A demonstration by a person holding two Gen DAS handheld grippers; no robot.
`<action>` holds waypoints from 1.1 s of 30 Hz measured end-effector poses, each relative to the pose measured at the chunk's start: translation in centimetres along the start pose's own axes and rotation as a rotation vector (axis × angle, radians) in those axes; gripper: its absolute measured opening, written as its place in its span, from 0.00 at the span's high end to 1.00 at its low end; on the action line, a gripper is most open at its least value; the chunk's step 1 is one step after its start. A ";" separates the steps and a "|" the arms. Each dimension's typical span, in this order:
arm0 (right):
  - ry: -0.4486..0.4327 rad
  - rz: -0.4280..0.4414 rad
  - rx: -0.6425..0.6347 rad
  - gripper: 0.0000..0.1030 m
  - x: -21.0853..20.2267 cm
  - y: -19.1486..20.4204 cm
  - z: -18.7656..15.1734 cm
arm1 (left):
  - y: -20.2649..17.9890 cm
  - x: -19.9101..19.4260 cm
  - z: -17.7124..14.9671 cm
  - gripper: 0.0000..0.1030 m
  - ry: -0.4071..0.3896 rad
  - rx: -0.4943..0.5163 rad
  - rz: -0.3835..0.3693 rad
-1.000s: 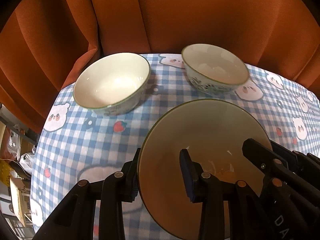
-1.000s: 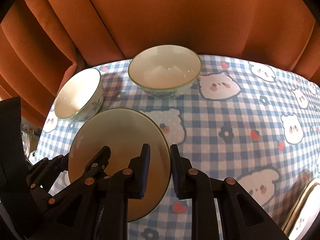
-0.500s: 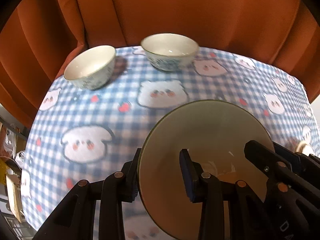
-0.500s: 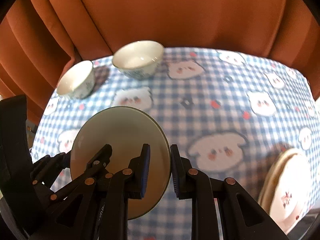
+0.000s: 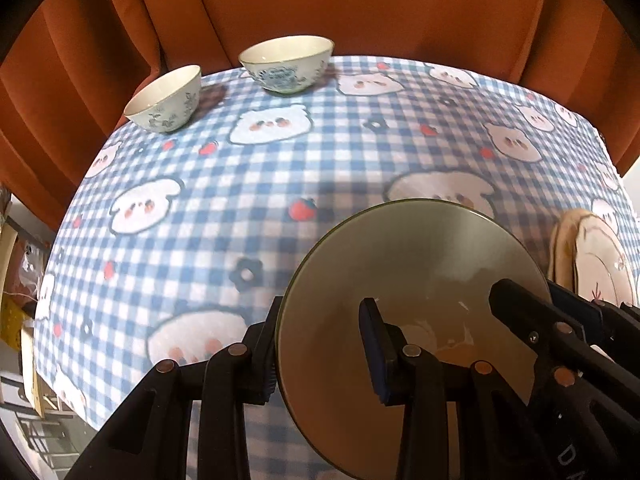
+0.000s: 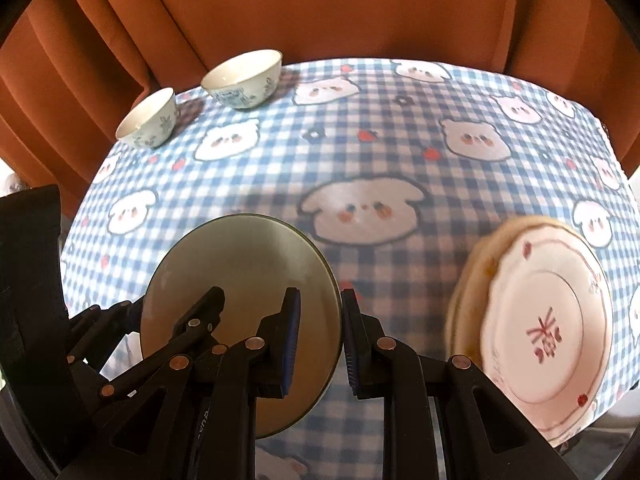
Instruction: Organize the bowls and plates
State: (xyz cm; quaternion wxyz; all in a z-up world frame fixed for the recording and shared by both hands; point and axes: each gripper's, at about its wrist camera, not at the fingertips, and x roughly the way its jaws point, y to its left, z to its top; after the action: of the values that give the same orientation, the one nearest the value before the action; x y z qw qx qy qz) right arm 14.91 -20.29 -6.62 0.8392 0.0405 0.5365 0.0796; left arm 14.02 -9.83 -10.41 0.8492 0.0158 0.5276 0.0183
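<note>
Above the near edge of the checked tablecloth (image 5: 360, 152), a green-rimmed plate (image 5: 408, 280) hangs in the air, tilted, carried between both tools. The left gripper (image 5: 320, 354) is clenched on the plate's left rim, one pad outside and one on the inner face; the right gripper (image 6: 318, 332) is clamped on the opposite rim in the same way, so neither hand is free. The relation that matters lies to the right: a stack of plates (image 6: 544, 320) sits at the table's right near corner, its top plate white with a scalloped red-trimmed rim and a red mark in the middle. That stack is just beside the right gripper and farther from the left one, so the carried plate probably has to travel rightward and level out before it can go down flat on the pile. Two patterned bowls stand at the far left corner, close to the rust curtain: a small bowl (image 5: 164, 100) nearest the edge and a larger bowl (image 5: 286, 64) just beside it, both well apart from the plates. The red mark on the top plate may be a character, but it is too blurred to read; pale lettering on a gripper body is cut off at the frame edge.
</note>
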 end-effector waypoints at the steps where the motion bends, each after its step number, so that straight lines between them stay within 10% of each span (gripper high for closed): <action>1: 0.001 0.002 0.001 0.77 -0.1 -0.5 -0.4 | -0.4 -0.1 -0.3 0.65 -0.001 -0.002 -0.001; 19: -0.020 0.015 -0.036 0.77 0.5 -3.2 -2.0 | -3.0 0.0 -1.9 0.65 -0.033 -0.020 0.047; 33: -0.028 0.002 -0.103 0.77 -0.2 -3.0 -1.7 | -3.6 -1.3 -1.9 0.30 -0.067 0.020 0.017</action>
State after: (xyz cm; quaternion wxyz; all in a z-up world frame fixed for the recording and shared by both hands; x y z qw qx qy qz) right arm 13.59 -23.26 -7.62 0.8475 -0.0012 0.5198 0.1074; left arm 11.75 -13.47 -10.24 0.8661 0.0294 0.4986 0.0199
